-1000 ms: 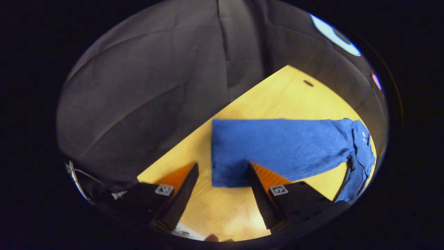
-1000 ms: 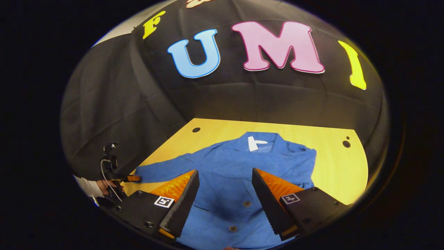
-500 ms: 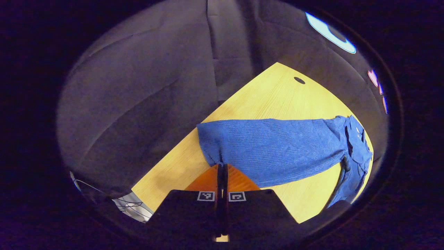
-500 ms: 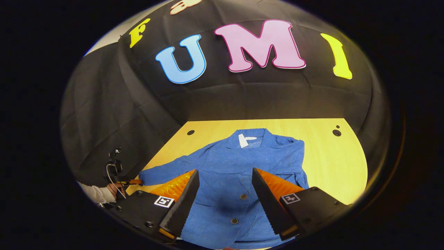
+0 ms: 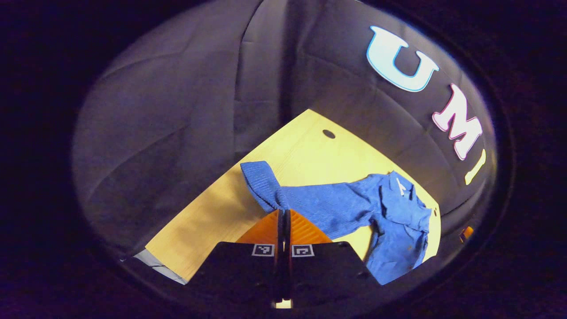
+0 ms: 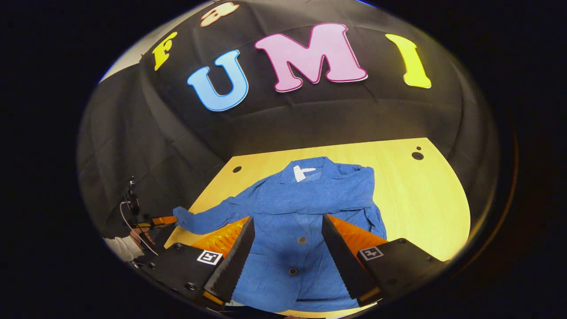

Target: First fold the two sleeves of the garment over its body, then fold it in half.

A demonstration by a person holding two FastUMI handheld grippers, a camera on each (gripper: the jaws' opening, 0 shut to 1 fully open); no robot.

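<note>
While the left hand-held gripper (image 5: pixel 283 212) pinched one sleeve (image 5: pixel 310 199) of the garment (image 6: pixel 305 212) above the bench (image 6: pixel 421 195), the right hand-held gripper (image 6: pixel 288 241) hung open; both folds remained.

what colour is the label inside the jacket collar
White. The label sits just inside the collar of the blue jacket, clearest in the right gripper view.

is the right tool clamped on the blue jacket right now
No. In the right gripper view the right tool is open above the blue button-front jacket, its fingers spread apart.
</note>
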